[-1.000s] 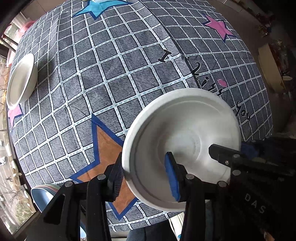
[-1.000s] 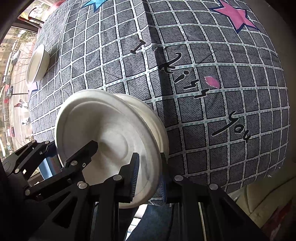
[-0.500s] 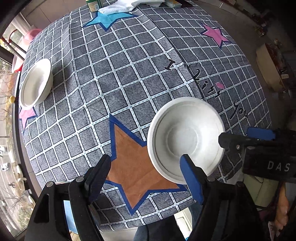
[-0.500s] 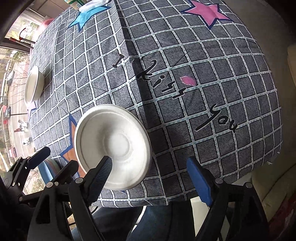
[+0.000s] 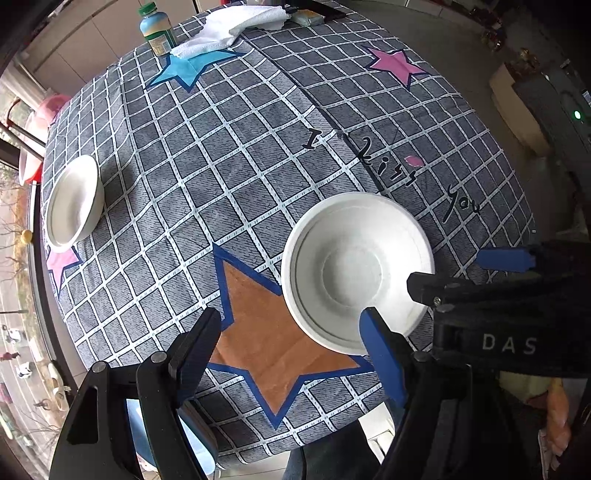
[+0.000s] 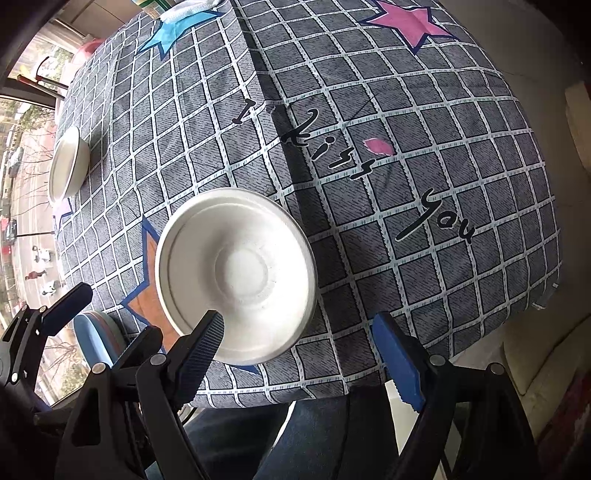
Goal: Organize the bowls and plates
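A white plate sitting on a white bowl rests on the checked tablecloth near the front edge; it also shows in the right wrist view. A second white bowl sits at the far left of the table, also in the right wrist view. My left gripper is open and empty above the brown star, just left of the stack. My right gripper is open and empty, just in front of the stack; its fingers show at the right of the left wrist view.
A green-capped bottle and a white cloth lie at the table's far edge. A blue chair stands at the front left. A person's legs are below the front edge.
Both grippers let go of the plate and bowl, opened wide and drew back and up. The stack now rests on the table.
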A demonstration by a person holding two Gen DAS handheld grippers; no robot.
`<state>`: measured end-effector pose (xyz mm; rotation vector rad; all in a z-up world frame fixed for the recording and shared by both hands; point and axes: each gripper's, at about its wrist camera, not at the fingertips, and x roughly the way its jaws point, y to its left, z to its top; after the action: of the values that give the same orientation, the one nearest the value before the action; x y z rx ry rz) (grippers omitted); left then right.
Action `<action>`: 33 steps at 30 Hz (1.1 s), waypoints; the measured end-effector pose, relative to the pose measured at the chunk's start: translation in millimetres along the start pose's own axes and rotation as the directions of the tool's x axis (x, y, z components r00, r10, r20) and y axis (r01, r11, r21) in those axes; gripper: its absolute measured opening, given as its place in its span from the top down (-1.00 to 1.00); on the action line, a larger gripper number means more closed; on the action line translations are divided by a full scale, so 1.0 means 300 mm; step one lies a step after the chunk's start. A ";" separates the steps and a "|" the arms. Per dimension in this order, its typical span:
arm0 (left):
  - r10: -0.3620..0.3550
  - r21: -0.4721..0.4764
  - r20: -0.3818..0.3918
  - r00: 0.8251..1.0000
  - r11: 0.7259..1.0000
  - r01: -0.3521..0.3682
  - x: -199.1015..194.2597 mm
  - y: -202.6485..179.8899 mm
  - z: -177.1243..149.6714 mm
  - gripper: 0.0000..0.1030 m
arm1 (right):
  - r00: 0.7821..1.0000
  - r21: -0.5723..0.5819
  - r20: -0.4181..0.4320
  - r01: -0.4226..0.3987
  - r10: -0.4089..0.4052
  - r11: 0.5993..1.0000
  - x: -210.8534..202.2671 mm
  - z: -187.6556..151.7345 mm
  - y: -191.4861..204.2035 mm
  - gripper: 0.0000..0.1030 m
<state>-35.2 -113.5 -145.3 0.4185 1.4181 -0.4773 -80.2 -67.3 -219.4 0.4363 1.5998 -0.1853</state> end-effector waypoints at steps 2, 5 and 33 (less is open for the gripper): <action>0.004 0.004 0.001 1.000 1.000 -0.004 -0.002 -0.001 0.000 -0.56 | 1.000 0.001 -0.009 0.007 -0.007 1.000 0.004 -0.004 0.001 -0.63; 0.007 0.017 0.005 1.000 1.000 -0.007 -0.006 -0.009 0.001 -0.56 | 1.000 0.004 -0.007 0.013 -0.013 1.000 0.000 -0.004 -0.001 -0.63; 0.054 0.095 0.081 0.995 0.994 -0.061 -0.072 -0.056 0.029 -0.56 | 0.999 0.011 0.026 0.047 -0.047 0.999 -0.074 0.011 0.003 -0.63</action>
<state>-39.0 -130.7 -122.9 0.5125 1.3069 -0.5123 -76.4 -71.4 -197.7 0.4028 1.5853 -0.2344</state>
